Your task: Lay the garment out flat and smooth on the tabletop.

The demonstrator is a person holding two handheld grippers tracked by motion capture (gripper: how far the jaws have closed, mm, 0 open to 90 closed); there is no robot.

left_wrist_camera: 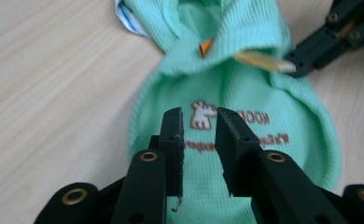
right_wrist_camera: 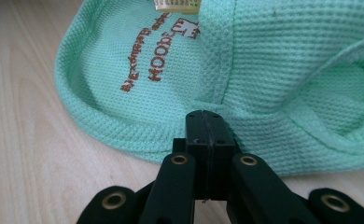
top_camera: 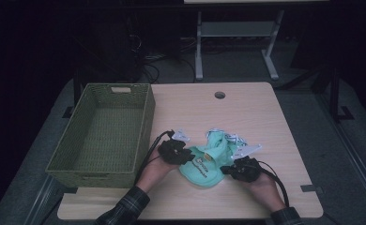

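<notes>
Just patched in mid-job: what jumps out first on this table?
The mint-green garment with brown printed lettering lies bunched near the table's front edge, between both hands. The left gripper hovers over its print with jaws parted, nothing between them, while the right gripper sits with jaws together at the cloth's hem. A green woven basket stands at the table's left side.

Mint waffle-knit cloth (right_wrist_camera: 283,60), matt wood table (right_wrist_camera: 26,140)

The garment (top_camera: 208,161) is laid on the table (top_camera: 265,122), near its front edge. The basket (top_camera: 107,133) is placed to its left. The left gripper (top_camera: 186,157) and the right gripper (top_camera: 224,169) are positioned at the garment's two sides.
</notes>
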